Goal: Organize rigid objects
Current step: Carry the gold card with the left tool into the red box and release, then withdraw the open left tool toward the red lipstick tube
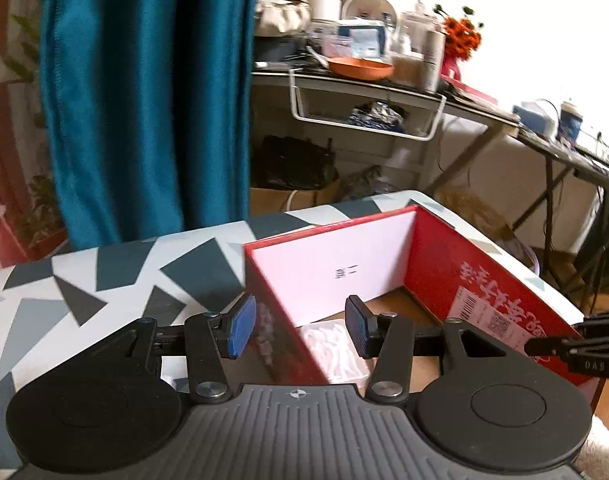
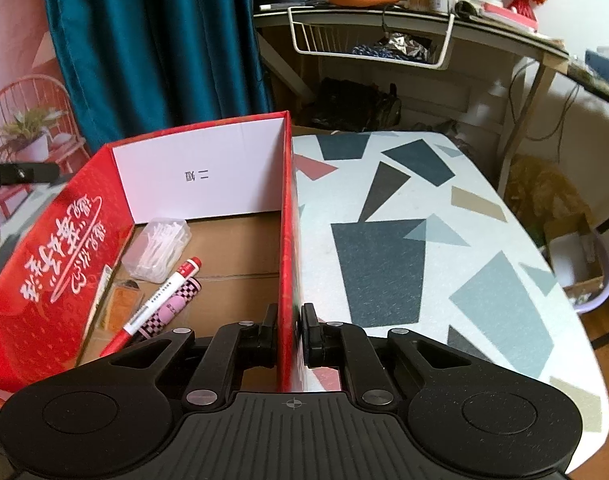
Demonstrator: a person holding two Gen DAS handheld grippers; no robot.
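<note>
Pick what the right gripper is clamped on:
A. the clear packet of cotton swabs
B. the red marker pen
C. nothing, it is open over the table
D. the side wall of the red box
D: the right gripper has its jaws pressed on either face of the red box wall, while the pen lies inside.

"二" printed upside down on red box (image 2: 200,176) inner wall

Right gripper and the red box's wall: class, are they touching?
Touching. The right wrist view shows the right gripper shut on the red box wall, both pads pressed against it.
</note>
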